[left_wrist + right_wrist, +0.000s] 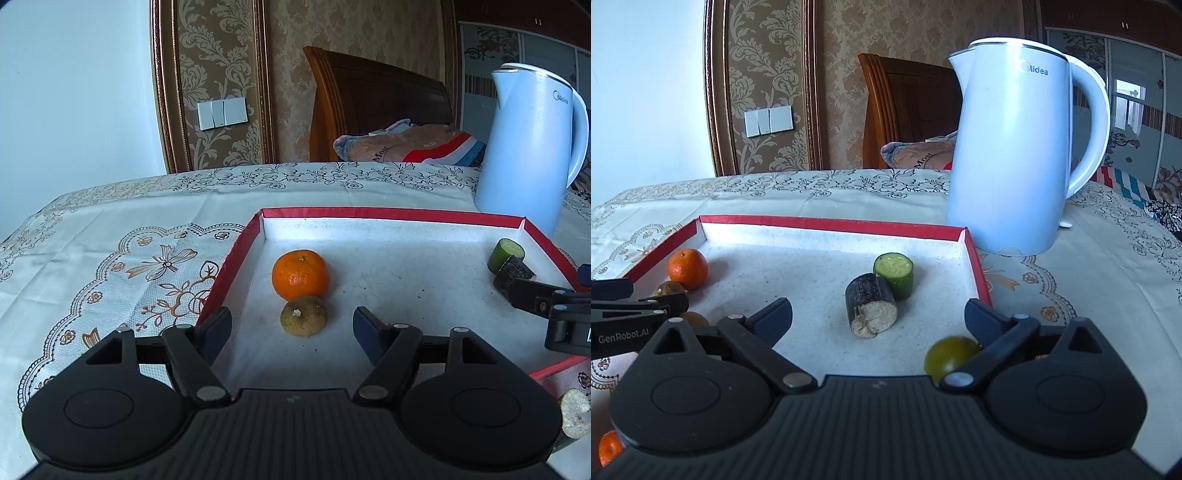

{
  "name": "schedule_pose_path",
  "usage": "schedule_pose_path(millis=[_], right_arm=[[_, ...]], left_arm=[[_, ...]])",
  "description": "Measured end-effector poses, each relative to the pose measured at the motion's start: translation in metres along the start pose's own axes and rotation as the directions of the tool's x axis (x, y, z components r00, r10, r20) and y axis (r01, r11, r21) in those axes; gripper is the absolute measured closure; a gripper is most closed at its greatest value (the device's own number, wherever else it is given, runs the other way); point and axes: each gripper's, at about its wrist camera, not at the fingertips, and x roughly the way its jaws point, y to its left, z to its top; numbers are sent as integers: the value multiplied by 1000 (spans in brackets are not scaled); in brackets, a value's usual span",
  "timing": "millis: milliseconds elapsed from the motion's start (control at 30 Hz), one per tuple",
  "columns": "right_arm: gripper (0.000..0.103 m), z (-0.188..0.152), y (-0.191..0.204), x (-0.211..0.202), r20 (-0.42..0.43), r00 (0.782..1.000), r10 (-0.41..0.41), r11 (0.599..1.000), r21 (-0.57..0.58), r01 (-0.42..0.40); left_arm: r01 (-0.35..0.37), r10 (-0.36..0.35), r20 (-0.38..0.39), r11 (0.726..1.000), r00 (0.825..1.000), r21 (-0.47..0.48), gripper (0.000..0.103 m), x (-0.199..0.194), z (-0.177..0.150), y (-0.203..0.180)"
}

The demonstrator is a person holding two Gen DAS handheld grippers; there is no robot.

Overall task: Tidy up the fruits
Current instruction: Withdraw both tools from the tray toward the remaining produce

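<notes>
Left wrist view: the left gripper point(291, 328) sits low over the near edge of the red-rimmed tray point(391, 213), jaws apart with nothing pinched. A brownish-green little fruit point(303, 315) lies on the tray floor just ahead of the gap, free of both fingers, and it's touching the orange mandarin point(300, 275) right behind it. Over by the tray's right wall there's a green cucumber chunk point(505, 254) and a dark-skinned piece point(513, 275) side by side. A pale blue kettle point(532, 147) stands on the lace tablecloth point(110, 229) behind the tray.

Right wrist view: the right gripper point(879, 317) is spread really wide, holding nothing. The dark-skinned piece lies on the tray floor ahead between the fingers, not touched, leaning against the cucumber chunk. A blurry green round fruit point(947, 354) shows by the right finger point(984, 319); can't tell if it touches.
</notes>
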Motion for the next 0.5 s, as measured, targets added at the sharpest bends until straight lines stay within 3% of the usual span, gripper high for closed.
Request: schedule_pose_path(millis=[233,500], right_arm=[[3,-5,-9,-19,21,999,25,998,52,-26],[2,-18,-17,-40,34,997,62,993,95,-65]], left_arm=[[21,-20,21,999,1000,-49,30,-18,-5,10],[17,-15,52,999,999,-38,30,-36,-14,10]])
